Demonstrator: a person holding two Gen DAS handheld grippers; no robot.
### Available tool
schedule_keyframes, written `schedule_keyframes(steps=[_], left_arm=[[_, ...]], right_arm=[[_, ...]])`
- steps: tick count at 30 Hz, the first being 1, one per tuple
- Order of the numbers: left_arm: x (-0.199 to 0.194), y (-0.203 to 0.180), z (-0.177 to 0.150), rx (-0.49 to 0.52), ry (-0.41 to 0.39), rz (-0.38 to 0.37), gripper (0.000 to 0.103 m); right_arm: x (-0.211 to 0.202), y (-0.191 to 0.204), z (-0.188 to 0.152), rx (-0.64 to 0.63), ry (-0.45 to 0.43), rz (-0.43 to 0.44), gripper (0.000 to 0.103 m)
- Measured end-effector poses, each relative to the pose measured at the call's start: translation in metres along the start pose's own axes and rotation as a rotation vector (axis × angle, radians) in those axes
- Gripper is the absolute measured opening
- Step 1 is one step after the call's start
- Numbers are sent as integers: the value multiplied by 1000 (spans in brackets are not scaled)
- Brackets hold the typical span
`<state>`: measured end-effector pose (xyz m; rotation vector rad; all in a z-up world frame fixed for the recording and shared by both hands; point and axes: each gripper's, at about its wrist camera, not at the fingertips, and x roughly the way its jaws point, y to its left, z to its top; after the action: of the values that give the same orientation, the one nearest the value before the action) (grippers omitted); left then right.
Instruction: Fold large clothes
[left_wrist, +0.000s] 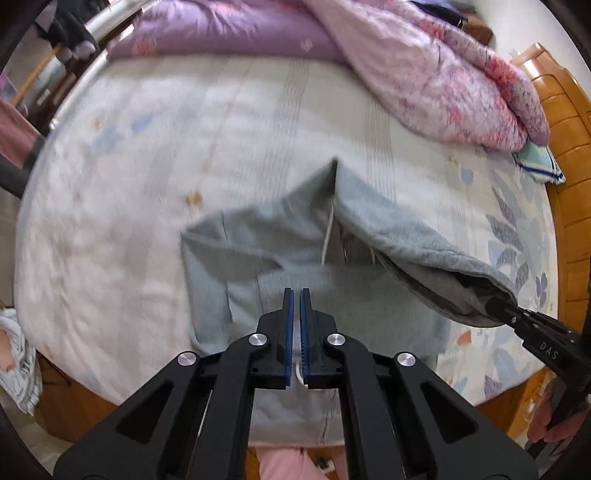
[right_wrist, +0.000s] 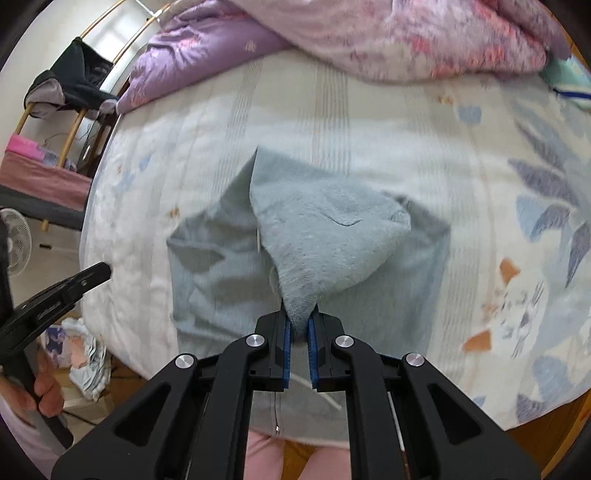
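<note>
The grey hoodie (right_wrist: 325, 236) is caught by one fleecy corner between the blue ribbed pads (right_wrist: 285, 350) of the right gripper (right_wrist: 300, 332), whose jaws are clamped on that bunched tip of cloth. From the pinch the fabric fans out into a lifted, roughly triangular flap with a soft, napped surface and a stitched hem near the pads. In the left wrist view the same lifted part reads as a long sleeve-like tube running from the middle of the garment out to the right gripper (left_wrist: 511, 314), its darker lining showing at the held end.

The left gripper (left_wrist: 296, 295) has its blue pads (left_wrist: 289, 332) drawn together with only a thin slit between them; no cloth is pressed there, though a white drawstring (left_wrist: 327, 240) shows farther out and a white cord loops behind the jaws. It hangs over the garment's lower middle.

The hoodie's body lies flat on the bed (left_wrist: 110, 184), its long axis running from the near edge, where the zipper hem hangs over, away toward the far side, ending in a pointed peak. The bedsheet is pale, quilted and printed with blue leaves. A pink and purple floral quilt (left_wrist: 424, 66) is heaped at the far side. A hand (right_wrist: 44, 391) grips the left tool's handle. Both views are motion-blurred.
</note>
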<state>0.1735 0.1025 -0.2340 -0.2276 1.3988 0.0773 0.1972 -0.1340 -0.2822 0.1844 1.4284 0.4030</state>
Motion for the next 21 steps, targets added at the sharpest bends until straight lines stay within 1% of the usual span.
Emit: schedule_keyframes(steps=[1,2,3,4,5,6,7,9,10,11,14,15,16,17,18,19,20,21], left_arm=[[6,0,0,-10,16,-14,4],[16,0,3,-33,39,-72,5],[24,0,6,-55,59,-119,13],[37,-2,12,-95,92,-159,28],[51,-4,19,-127,122,-203,38],[62,-5,23,-147,136,-244,51],[78,-8,31,-183,155,-293,53],[106,-11,44,-259,212,-359,53],[123,-13,51,-307,238,-405,53],[138,-14,58,-350,252,-434,53],[178,-13,73,-473,310,-465,53],[188,-12,76,-502,330,-462,53],[201,-9,79,-542,364,-432,51],[210,-7,81,-573,378,-428,50],[214,-5,82,-595,381,-437,41],[217,-3,82,-622,381,-462,21],[217,-3,83,-635,377,-482,13],[214,-3,85,-629,362,-477,12]], right_arm=[[0,0,-3,-4,-3,-3,7],[0,1,-4,-17,-13,-8,7],[-1,2,-3,-30,-24,-9,7],[-3,3,-2,-39,-33,-8,7],[-3,4,0,-38,-33,-3,7],[-4,5,2,-34,-33,5,7],[-4,5,3,-33,-36,9,7],[-6,7,5,-42,-40,12,7],[-6,8,5,-47,-40,14,7],[-7,8,6,-48,-41,17,7],[-4,8,7,-38,-33,34,7],[-4,7,8,-28,-28,41,7],[-3,5,8,-10,-17,59,7],[-3,4,8,6,-11,76,7],[-3,3,8,17,-10,83,7],[-4,2,8,21,-12,86,7],[-4,2,8,20,-13,84,7],[-4,1,8,19,-13,80,7]])
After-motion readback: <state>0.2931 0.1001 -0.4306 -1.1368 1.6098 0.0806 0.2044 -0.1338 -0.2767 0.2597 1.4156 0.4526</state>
